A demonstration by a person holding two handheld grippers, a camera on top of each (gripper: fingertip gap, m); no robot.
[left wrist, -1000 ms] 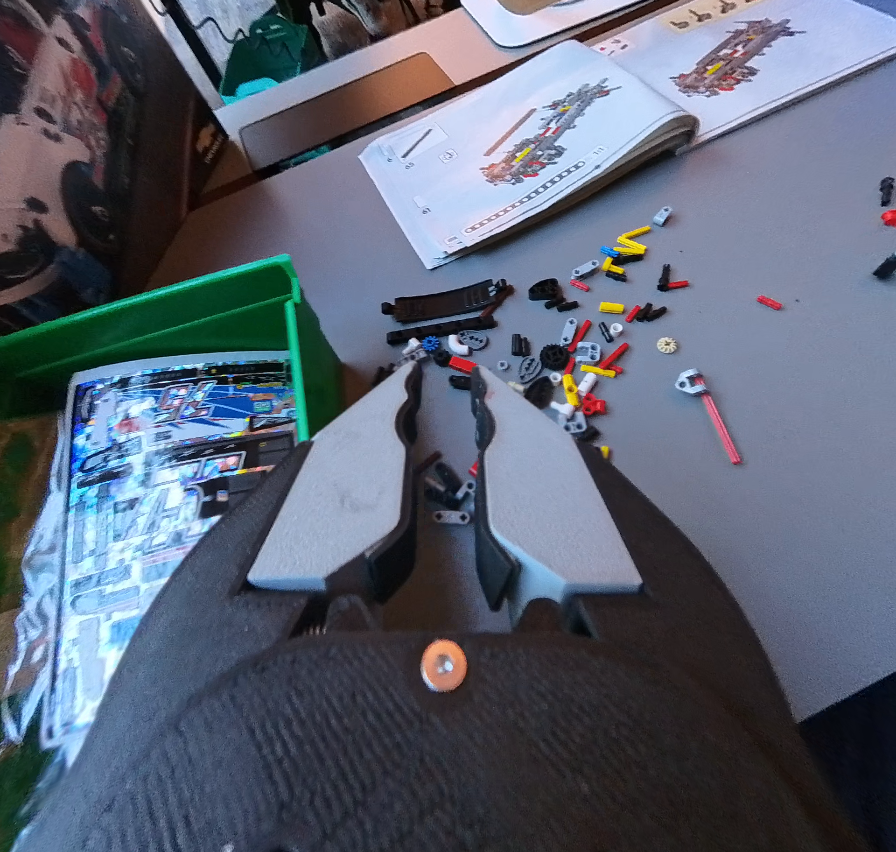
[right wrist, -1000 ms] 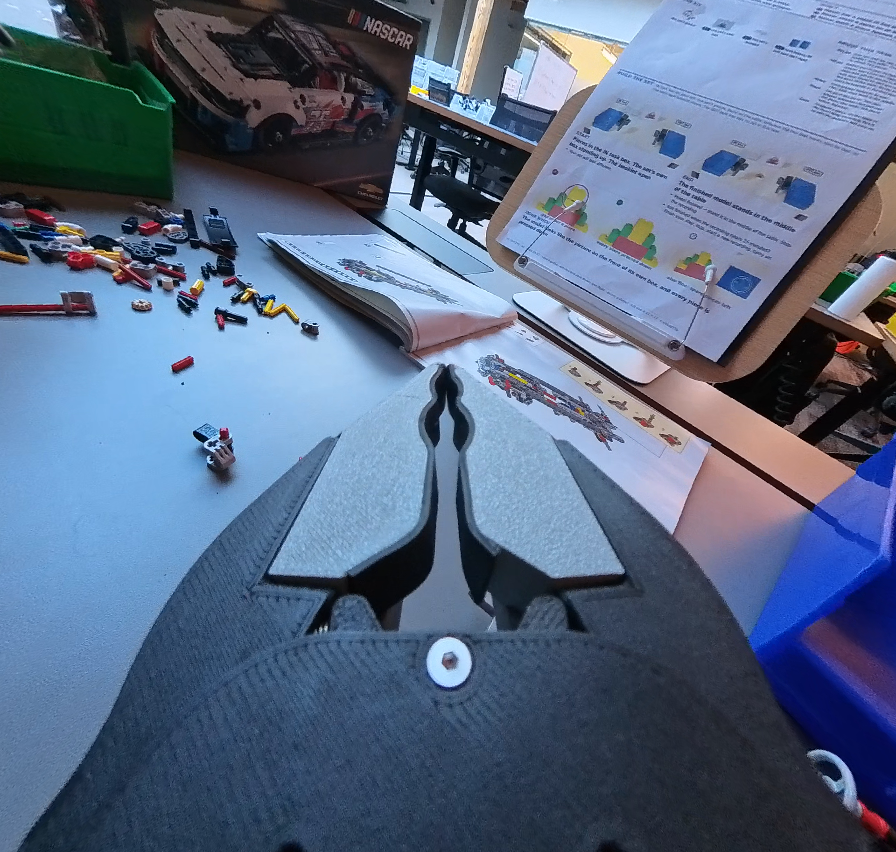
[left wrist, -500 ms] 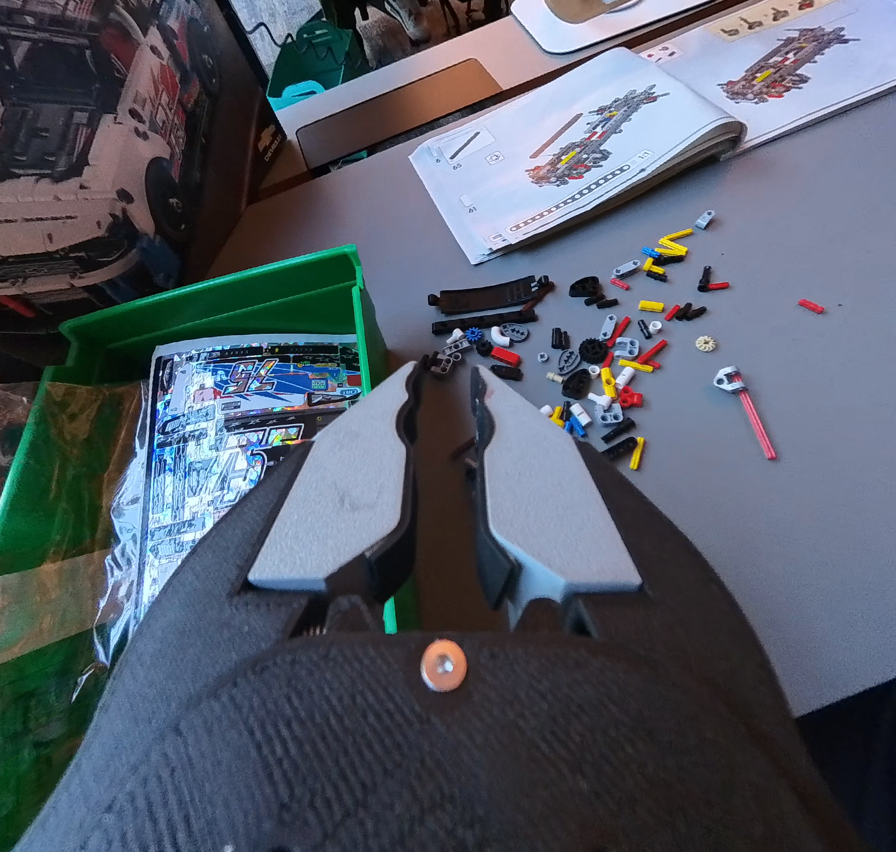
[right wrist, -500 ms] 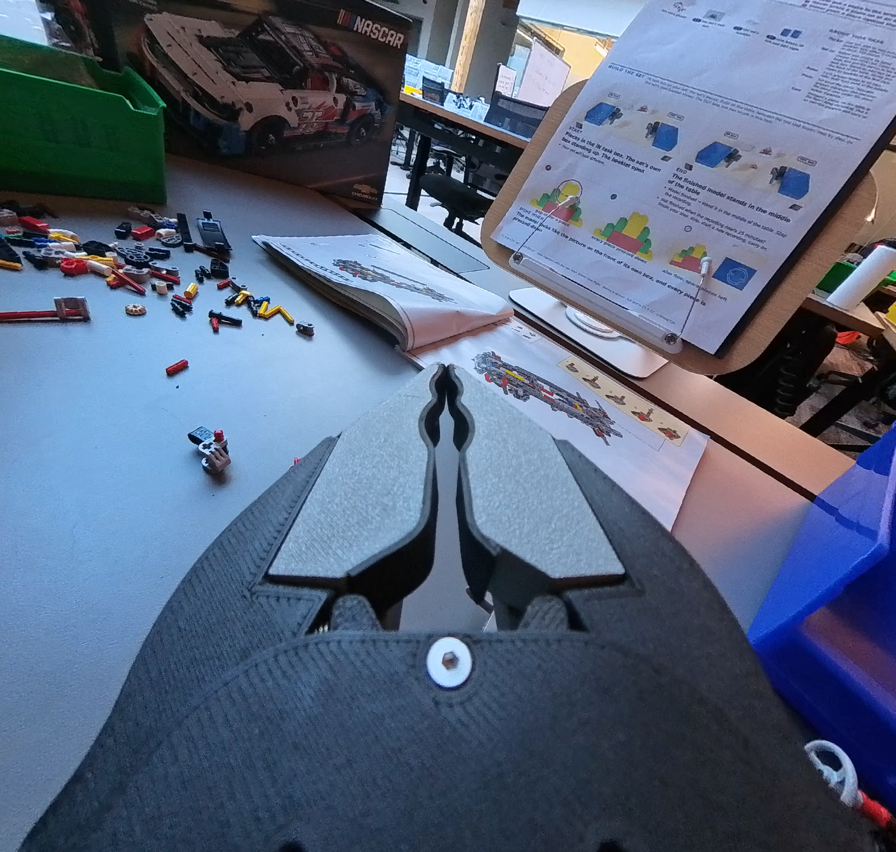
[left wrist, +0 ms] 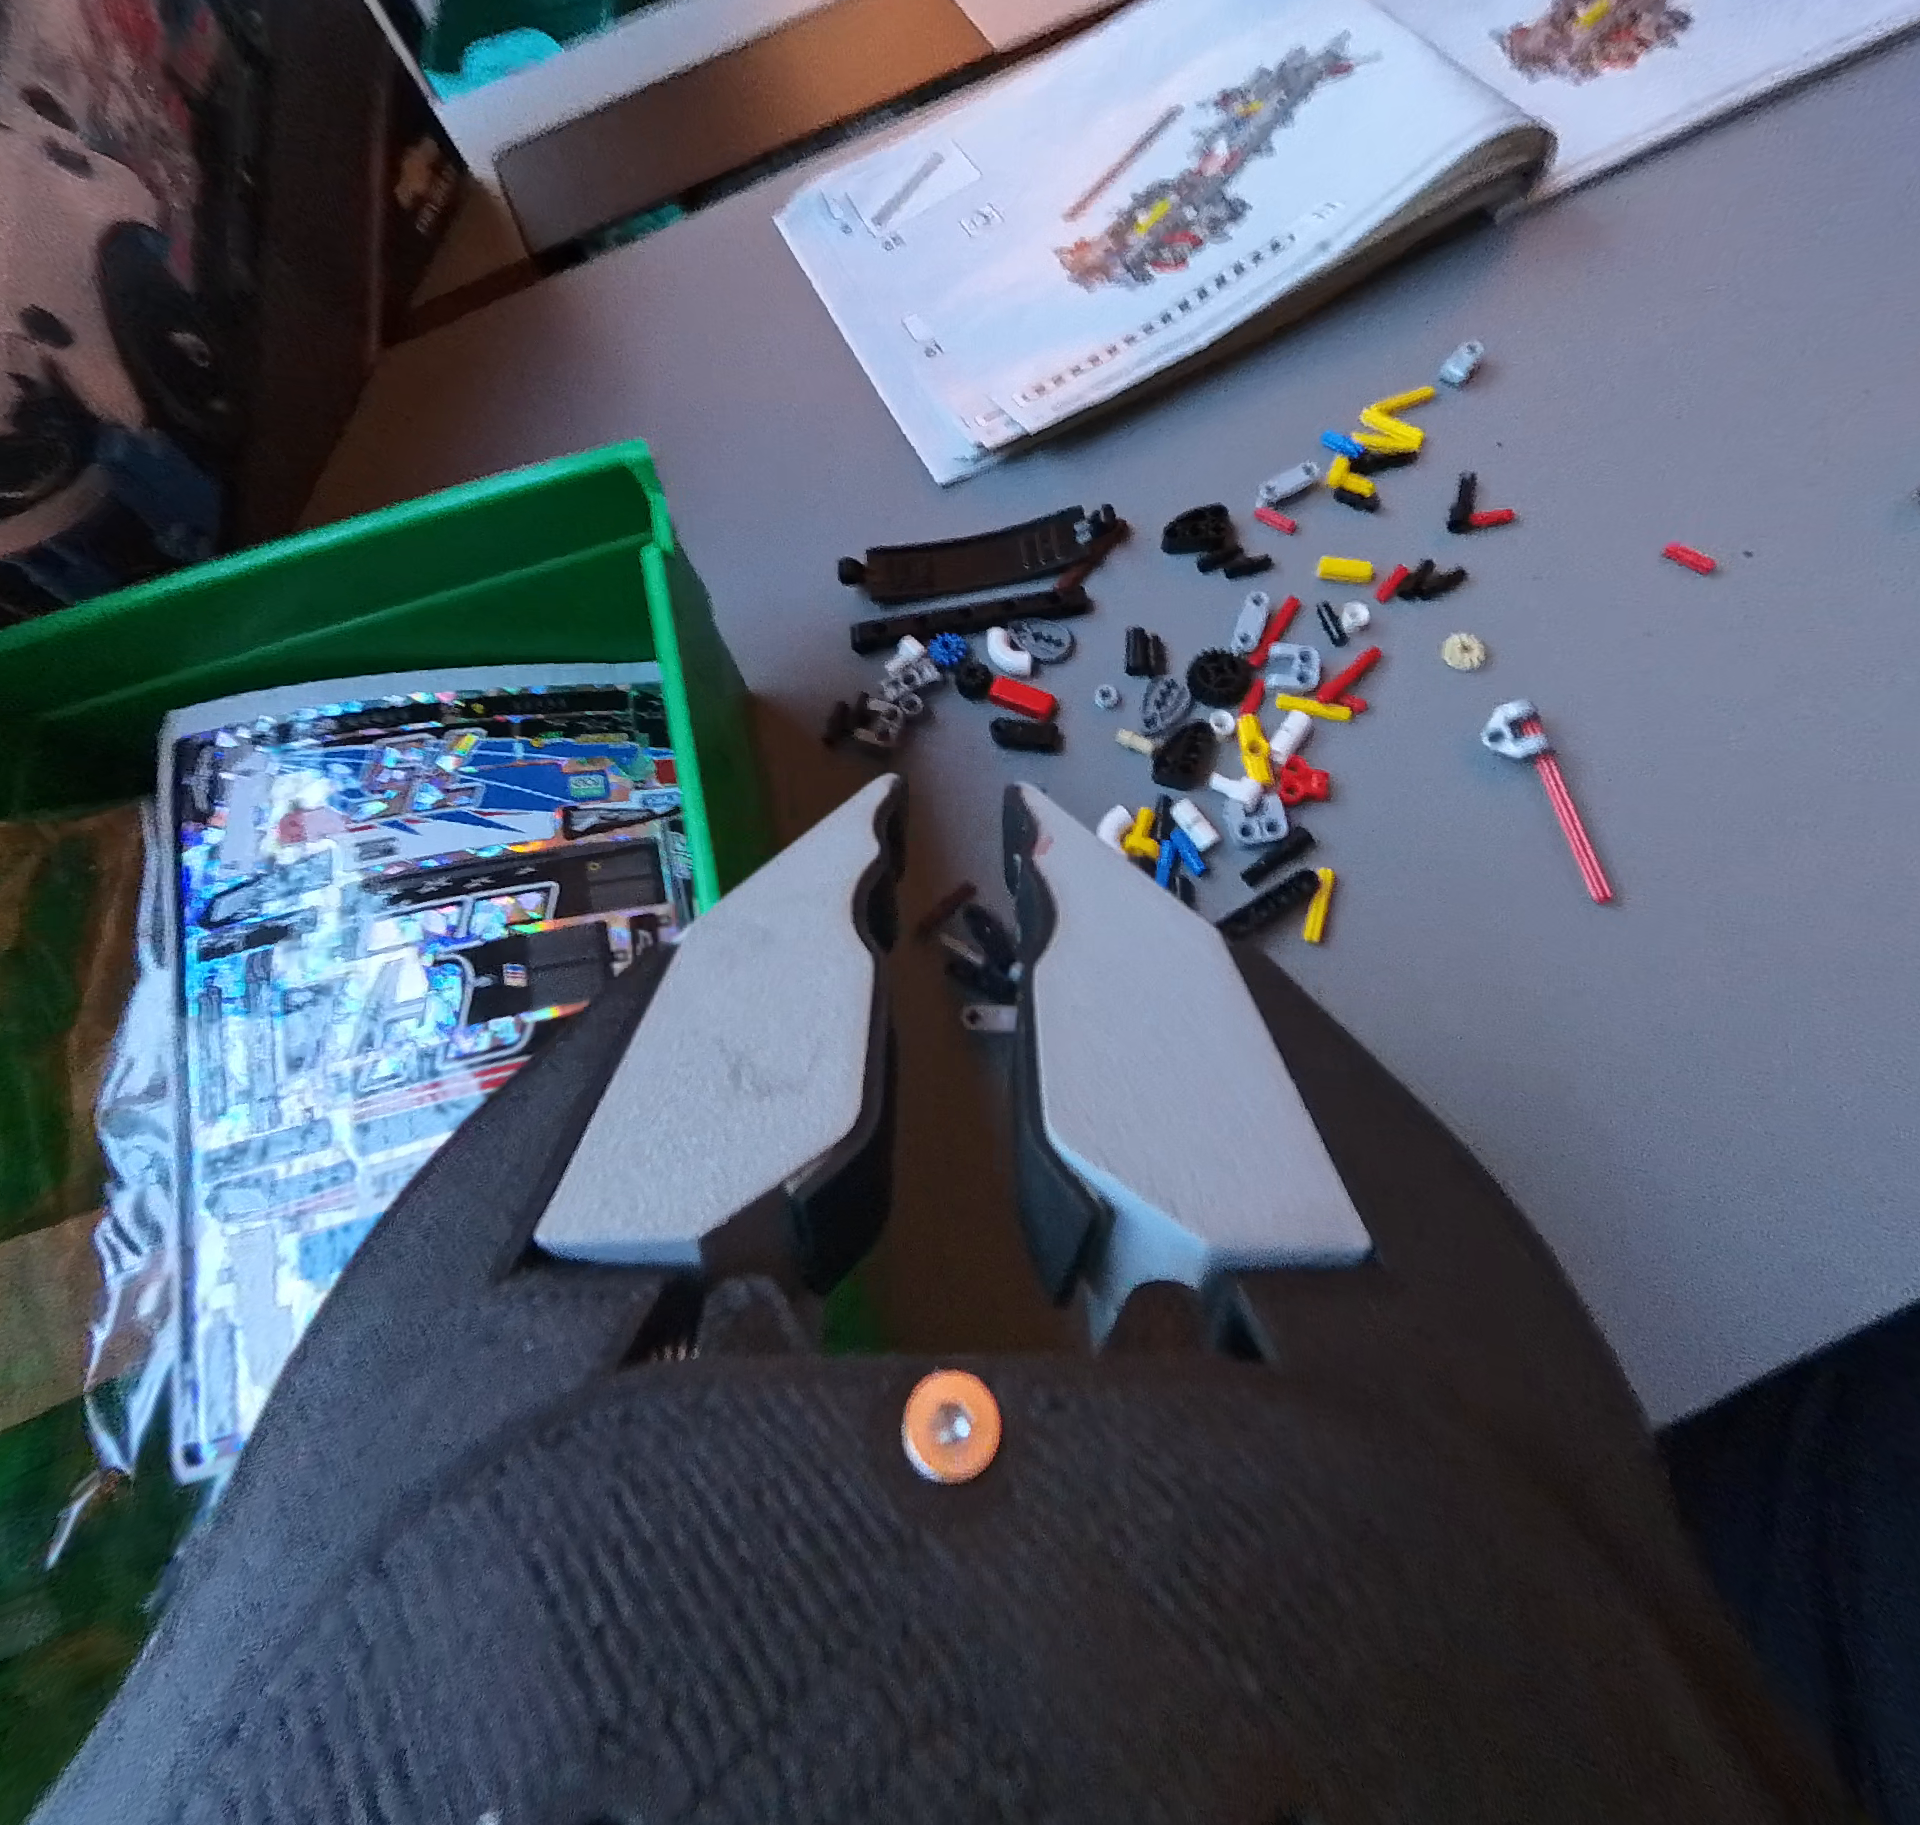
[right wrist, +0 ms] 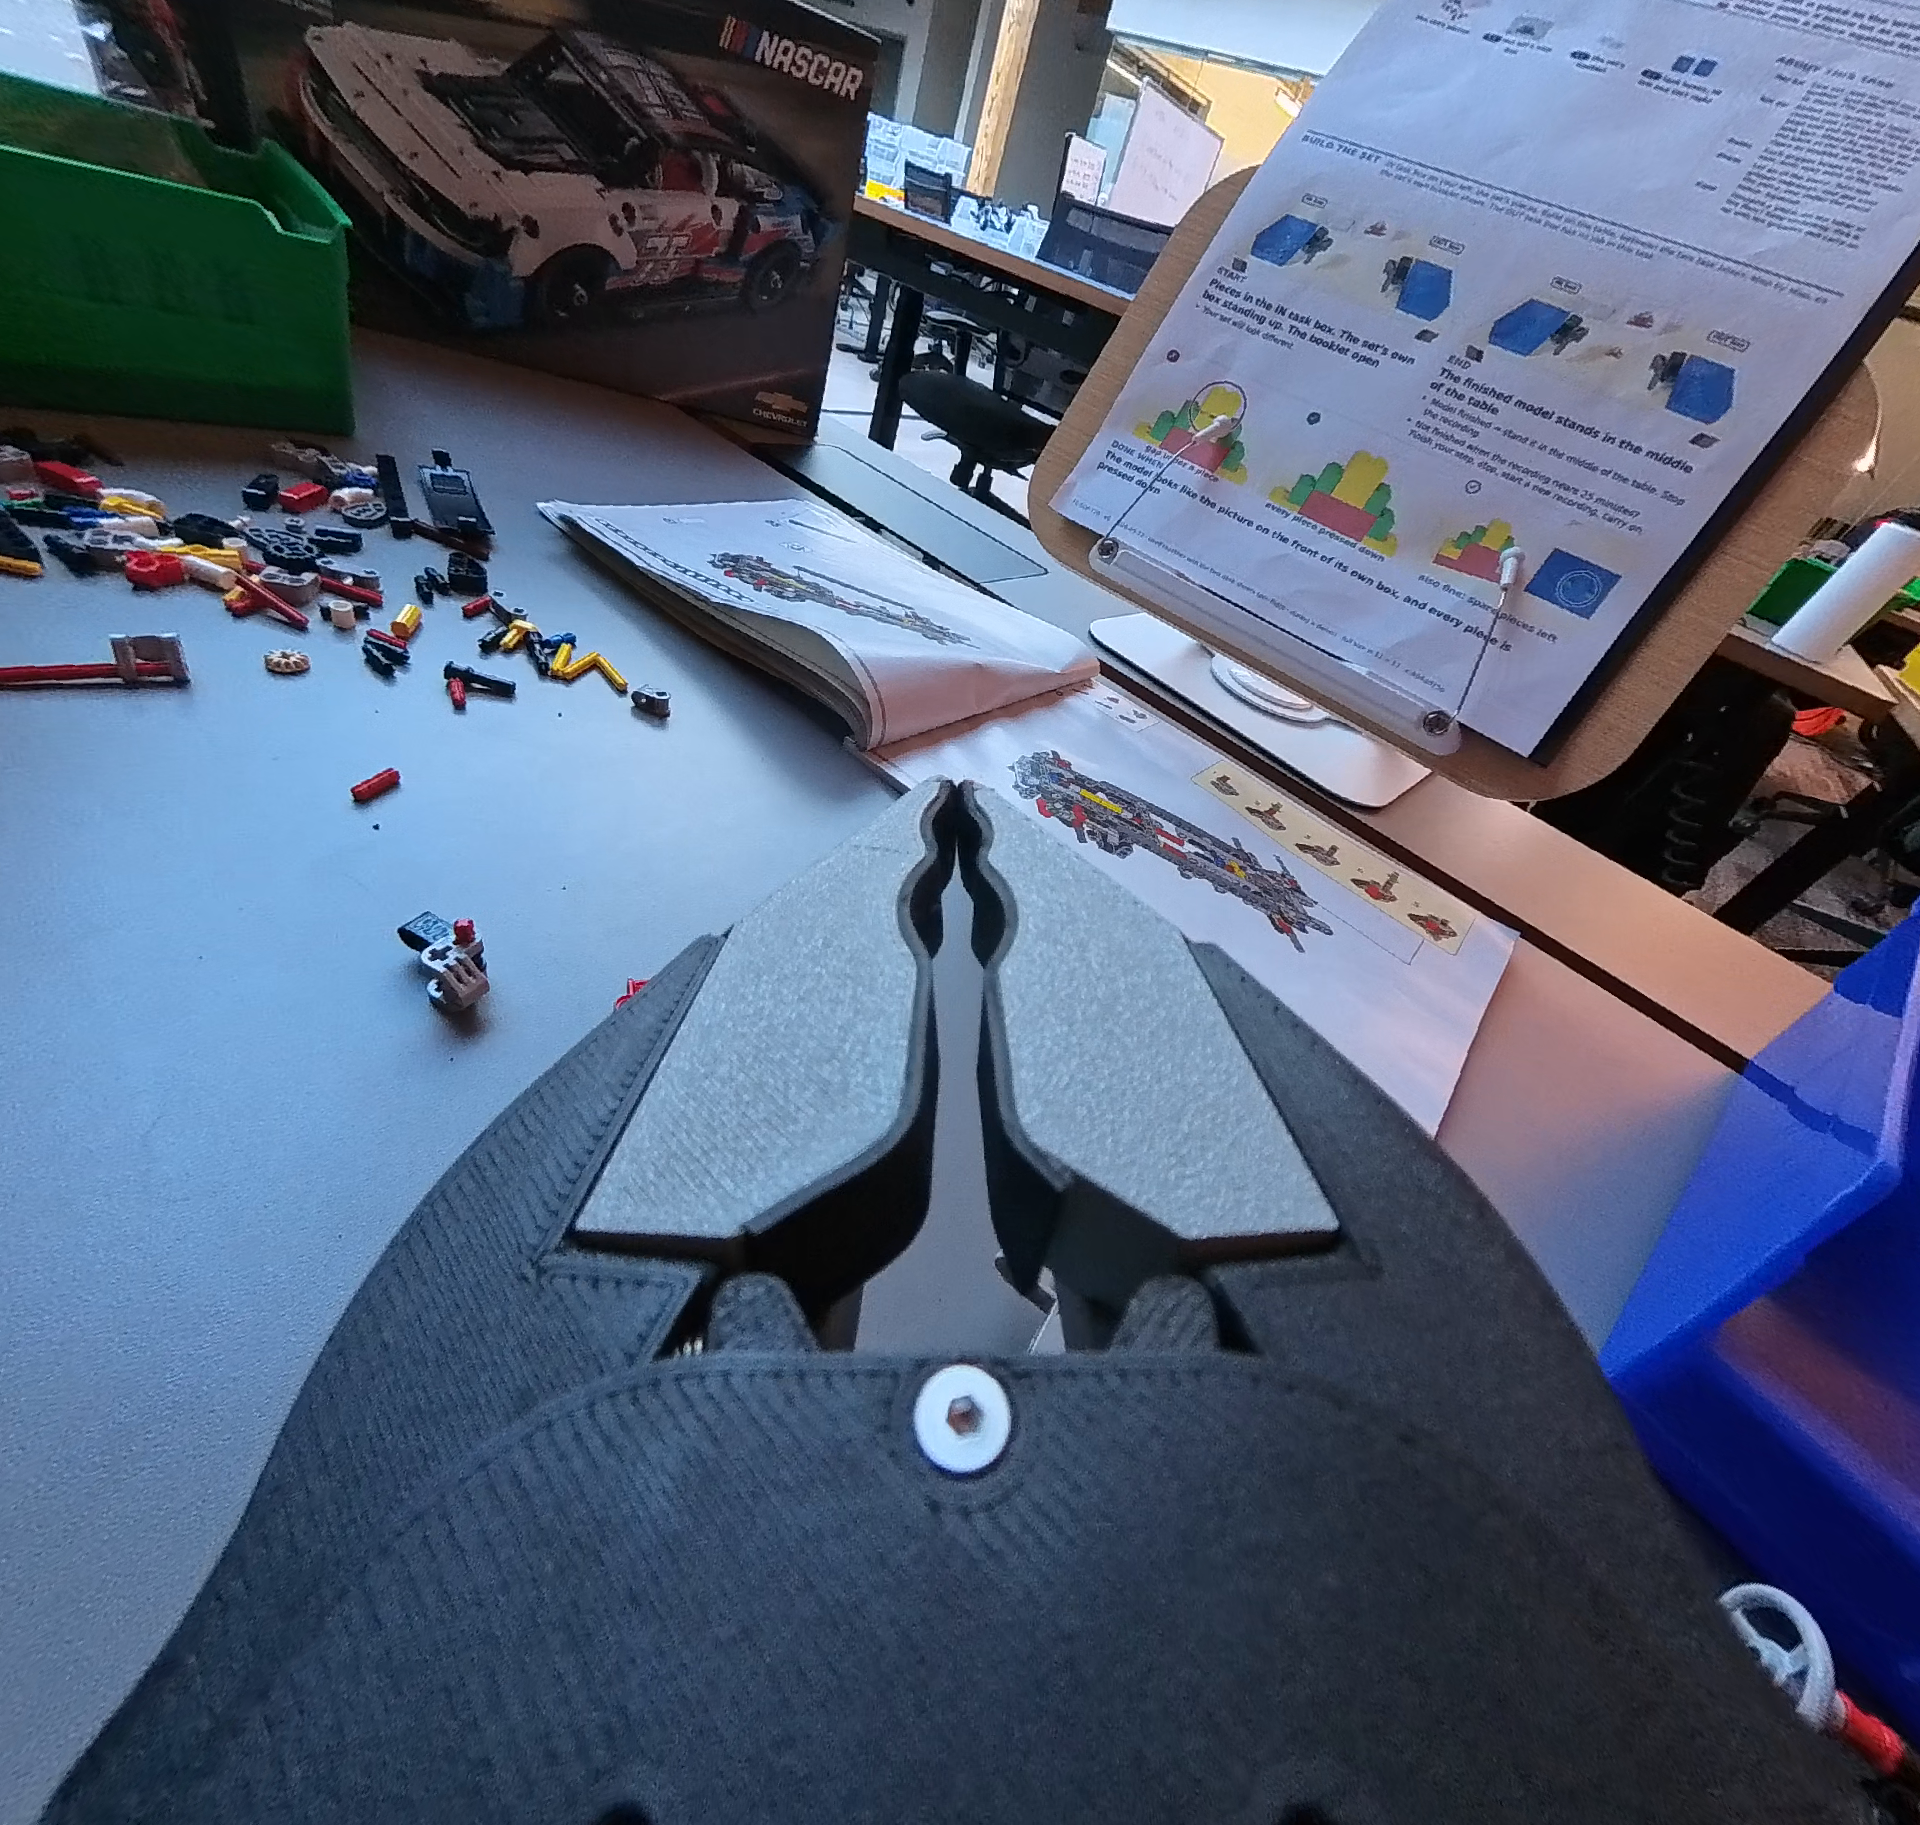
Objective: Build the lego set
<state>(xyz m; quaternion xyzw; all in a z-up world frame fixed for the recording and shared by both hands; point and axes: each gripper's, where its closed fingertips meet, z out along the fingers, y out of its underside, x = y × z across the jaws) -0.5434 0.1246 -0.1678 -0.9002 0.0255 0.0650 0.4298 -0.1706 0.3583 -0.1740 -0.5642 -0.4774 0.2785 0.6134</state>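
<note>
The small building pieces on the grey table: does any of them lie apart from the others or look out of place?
Yes. A small grey-and-black cluster with a red pin lies alone, apart from the main scatter of pieces. One red pin also lies by itself between them.

glossy green plastic bin (left wrist: 436, 570), iridescent foil sheet (left wrist: 416, 902), matt grey table (left wrist: 1558, 1100)

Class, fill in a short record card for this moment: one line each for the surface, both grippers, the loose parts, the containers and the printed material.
Surface: grey table
Left gripper: open, over small dark parts, beside the green bin
Right gripper: shut, nothing held, tips at the edge of the open booklet
Loose parts: scattered pile of small building pieces; a small cluster lies apart
Containers: green bin holding a shiny sticker sheet; blue bin
Printed material: open booklet, toy car box, instruction sheet on a stand
</note>
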